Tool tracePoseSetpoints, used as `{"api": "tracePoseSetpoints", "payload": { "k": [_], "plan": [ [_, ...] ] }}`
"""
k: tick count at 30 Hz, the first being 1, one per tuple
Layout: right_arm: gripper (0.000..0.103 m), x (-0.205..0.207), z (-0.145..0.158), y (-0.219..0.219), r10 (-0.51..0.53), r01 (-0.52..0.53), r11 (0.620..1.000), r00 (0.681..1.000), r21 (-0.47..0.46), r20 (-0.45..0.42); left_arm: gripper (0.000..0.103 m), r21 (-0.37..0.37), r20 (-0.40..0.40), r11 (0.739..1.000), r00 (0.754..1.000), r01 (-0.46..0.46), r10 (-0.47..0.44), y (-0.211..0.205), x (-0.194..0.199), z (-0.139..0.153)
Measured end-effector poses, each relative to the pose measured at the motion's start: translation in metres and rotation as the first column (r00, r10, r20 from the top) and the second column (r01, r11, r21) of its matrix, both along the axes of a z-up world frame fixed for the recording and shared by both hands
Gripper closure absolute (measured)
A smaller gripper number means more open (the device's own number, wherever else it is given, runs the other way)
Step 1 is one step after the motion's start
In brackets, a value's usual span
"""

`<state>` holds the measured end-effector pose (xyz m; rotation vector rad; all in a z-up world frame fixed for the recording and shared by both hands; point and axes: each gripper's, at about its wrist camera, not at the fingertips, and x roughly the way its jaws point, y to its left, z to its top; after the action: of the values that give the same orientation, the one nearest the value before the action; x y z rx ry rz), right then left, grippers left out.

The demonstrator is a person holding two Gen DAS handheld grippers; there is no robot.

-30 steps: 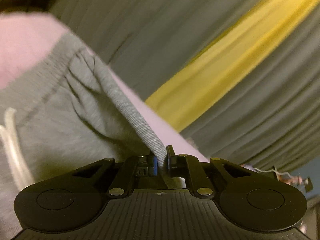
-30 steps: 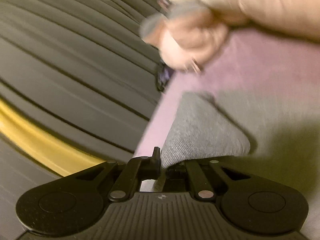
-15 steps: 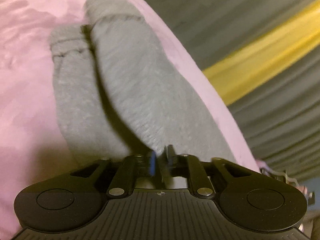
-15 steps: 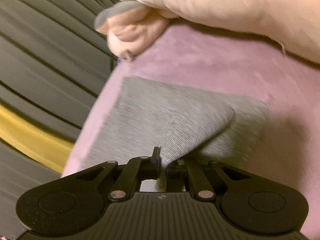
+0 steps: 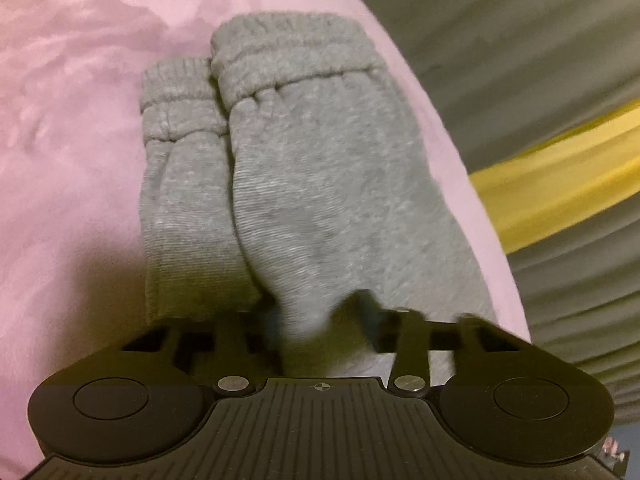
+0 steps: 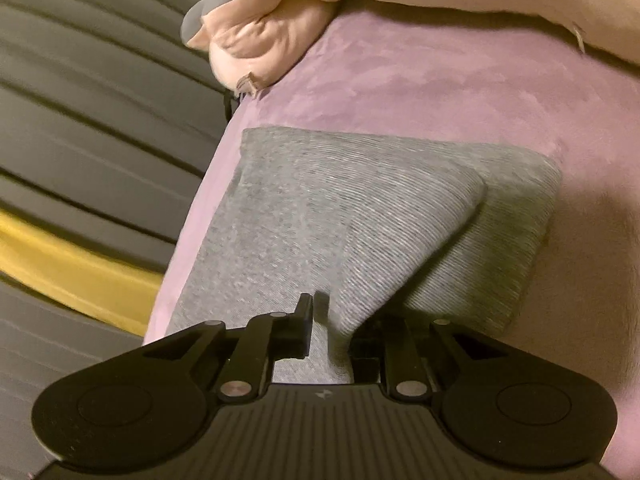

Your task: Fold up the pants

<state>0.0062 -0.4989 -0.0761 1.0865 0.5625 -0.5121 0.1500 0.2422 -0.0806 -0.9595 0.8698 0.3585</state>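
Grey knit sweatpants [image 5: 320, 184] lie folded on a pink suede-like bed cover [image 5: 80, 120], close to its edge beside a dark ribbed blanket with a yellow stripe [image 5: 560, 200].

The left wrist view looks along the legs: two elasticated cuffs [image 5: 292, 64] rest side by side at the far end, one slightly overlapping the other. The left gripper [image 5: 316, 320] has its jaws a little apart with a ridge of grey cloth rising between them; blur hides the tips, so the cloth probably lies loose there rather than pinched.

The right wrist view shows what the left cannot: the fold's other end, a top layer draped at a slant over a squarer layer beneath, and a pale pink pillow or bundled cloth [image 6: 272, 52] at the head of the bed. The right gripper [image 6: 328, 320] is opening, with cloth between its narrowly parted jaws, the left pad clear of it.

The step in hand appears to be the release after laying a fold down. Next, both grippers likely need to back off without dragging the cloth, then take fresh hold for another fold or to straighten the skewed top layer.
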Motion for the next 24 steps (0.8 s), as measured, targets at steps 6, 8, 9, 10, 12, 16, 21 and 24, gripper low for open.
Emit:
{"api": "tracePoseSetpoints", "payload": {
  "k": [6,8,9,10,12,16,21,24],
  "plan": [
    [0.098,-0.005,0.036,0.009,0.013,-0.007,0.988,0.999,-0.153,0.037,0.092,-0.030,0.097,0.999,0.995,0.027,-0.024,0.008,-0.011,0.017],
    [0.098,-0.011,0.048,0.011,0.006,0.005,0.984,0.998,-0.178,0.062,0.092,-0.037,0.120,0.999,0.992,0.035,-0.030,0.012,-0.021,0.026],
    [0.098,-0.015,0.053,0.012,0.004,0.008,0.981,0.998,-0.192,0.066,0.092,-0.041,0.132,0.998,0.991,0.038,-0.032,0.011,-0.032,0.033],
    [0.098,-0.018,0.057,0.012,0.000,0.012,0.977,0.998,-0.211,0.061,0.092,-0.044,0.142,0.998,0.989,0.040,-0.034,0.013,-0.039,0.036],
    [0.098,-0.021,0.061,0.011,-0.002,0.011,0.966,0.999,-0.257,0.032,0.092,-0.039,0.151,0.998,0.987,0.052,-0.045,0.016,-0.045,0.039],
    [0.098,-0.020,0.049,0.008,0.004,-0.025,0.954,0.998,-0.300,-0.069,0.092,0.003,0.077,0.996,0.993,0.093,-0.093,0.009,-0.053,0.040],
    [0.062,-0.014,0.038,0.008,-0.069,-0.042,0.928,0.957,-0.370,-0.282,0.064,0.102,-0.052,0.995,0.999,0.021,-0.015,0.015,-0.060,0.039],
    [0.036,-0.023,0.052,0.010,-0.202,0.021,0.868,0.928,-0.495,-0.314,0.052,0.351,-0.044,0.935,0.997,-0.051,0.070,0.008,-0.070,0.070]
  ]
}}
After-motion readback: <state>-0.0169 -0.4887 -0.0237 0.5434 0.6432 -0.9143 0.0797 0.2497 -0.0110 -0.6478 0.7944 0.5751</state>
